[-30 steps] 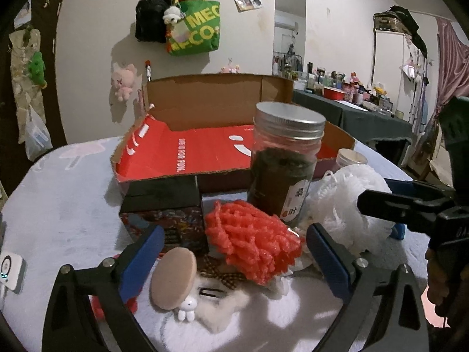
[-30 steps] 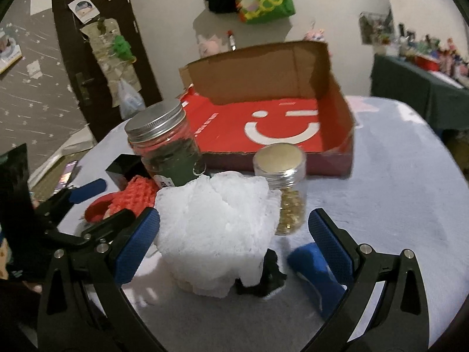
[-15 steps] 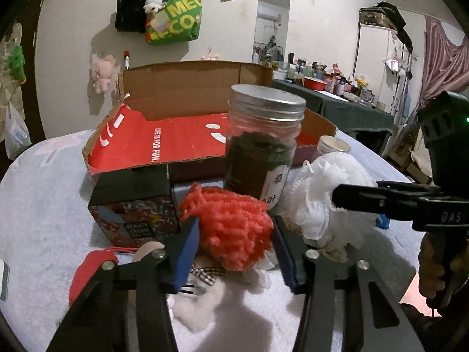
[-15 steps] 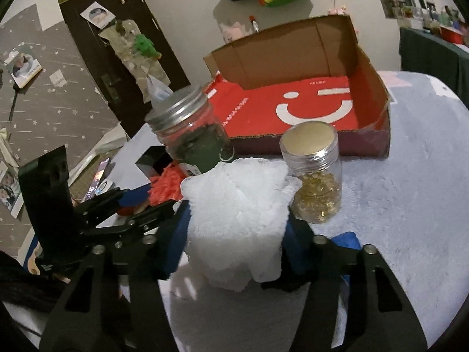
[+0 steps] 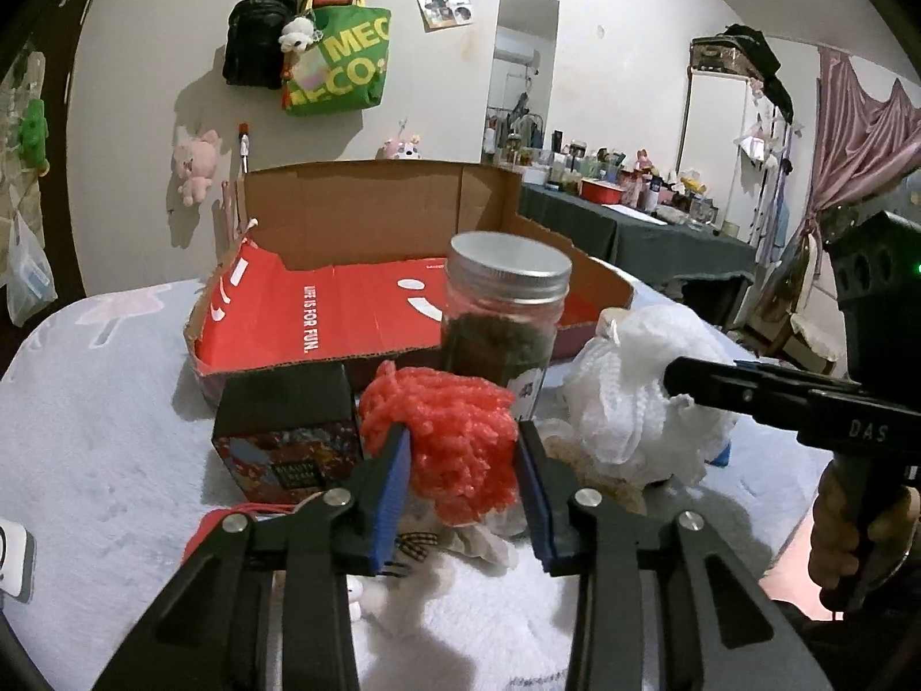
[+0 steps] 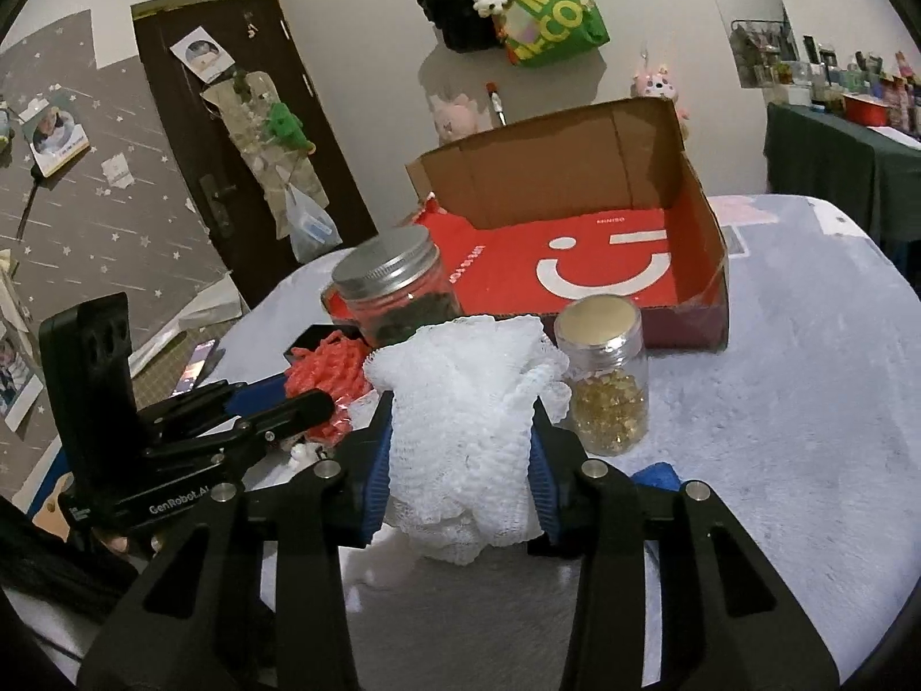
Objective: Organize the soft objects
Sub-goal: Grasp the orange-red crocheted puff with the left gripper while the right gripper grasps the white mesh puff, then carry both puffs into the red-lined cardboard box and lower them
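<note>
My left gripper (image 5: pixel 465 483) is shut on a red mesh sponge (image 5: pixel 455 437), squeezed between the blue pads and held just above the table. My right gripper (image 6: pixel 460 478) is shut on a white mesh bath pouf (image 6: pixel 460 420), also lifted slightly; the pouf shows in the left wrist view (image 5: pixel 633 397) too. An open cardboard box with a red smiley lining (image 6: pixel 604 253) sits behind both. The red sponge shows in the right wrist view (image 6: pixel 328 368), with the left gripper's fingers around it.
A tall jar with a metal lid (image 5: pixel 501 316) stands right behind the red sponge. A small jar of golden beads (image 6: pixel 604 380) stands right of the pouf. A dark printed box (image 5: pixel 282 432), a small plush toy (image 5: pixel 460 547) and a blue item (image 6: pixel 656 475) lie on the fuzzy table cover.
Both grippers went from wide open to shut: the left closed on the red sponge, the right on the white pouf. Both objects have risen a little.
</note>
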Demonstrator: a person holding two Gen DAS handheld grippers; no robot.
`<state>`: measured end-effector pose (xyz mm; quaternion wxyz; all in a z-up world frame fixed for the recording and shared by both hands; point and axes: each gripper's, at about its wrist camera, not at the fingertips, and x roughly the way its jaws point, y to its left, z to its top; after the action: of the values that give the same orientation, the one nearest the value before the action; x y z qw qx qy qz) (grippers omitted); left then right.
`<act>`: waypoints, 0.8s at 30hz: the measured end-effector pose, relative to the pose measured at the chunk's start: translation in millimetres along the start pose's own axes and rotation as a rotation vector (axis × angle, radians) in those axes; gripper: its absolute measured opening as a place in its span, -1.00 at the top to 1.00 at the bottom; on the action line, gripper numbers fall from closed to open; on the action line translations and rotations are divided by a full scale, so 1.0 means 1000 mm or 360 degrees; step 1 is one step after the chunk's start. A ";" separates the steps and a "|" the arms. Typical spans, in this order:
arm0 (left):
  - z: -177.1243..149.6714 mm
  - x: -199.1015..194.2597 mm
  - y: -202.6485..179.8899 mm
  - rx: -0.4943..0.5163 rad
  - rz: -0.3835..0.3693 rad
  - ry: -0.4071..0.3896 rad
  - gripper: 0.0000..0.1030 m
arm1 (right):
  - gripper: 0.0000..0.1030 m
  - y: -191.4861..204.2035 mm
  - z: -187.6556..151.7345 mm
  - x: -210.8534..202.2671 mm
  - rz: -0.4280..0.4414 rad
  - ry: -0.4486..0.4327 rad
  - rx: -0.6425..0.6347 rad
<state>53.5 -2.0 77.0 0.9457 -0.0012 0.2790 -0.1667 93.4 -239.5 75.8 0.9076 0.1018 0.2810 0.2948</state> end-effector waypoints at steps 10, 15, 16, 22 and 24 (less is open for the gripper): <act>0.013 -0.014 0.010 -0.0028 -0.0080 -0.0020 0.33 | 0.26 0.004 0.018 -0.020 -0.0017 -0.0089 -0.0031; 0.017 -0.019 0.010 -0.0001 -0.0077 -0.0046 0.37 | 0.26 0.006 0.025 -0.025 -0.0029 -0.0119 -0.0055; 0.017 -0.021 0.010 0.0006 -0.0071 -0.0053 0.37 | 0.26 0.007 0.027 -0.027 -0.0032 -0.0125 -0.0061; 0.037 -0.028 0.015 0.0066 -0.0042 -0.0117 0.38 | 0.26 0.008 0.047 -0.032 -0.0054 -0.0160 -0.0121; 0.049 -0.027 0.022 0.0081 -0.0034 -0.0132 0.38 | 0.26 0.007 0.060 -0.032 -0.0076 -0.0173 -0.0151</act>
<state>64.7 22.5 130.7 0.9544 0.0129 0.2351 -0.1836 103.2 -253.8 142.2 0.9322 0.0676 0.2192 0.2800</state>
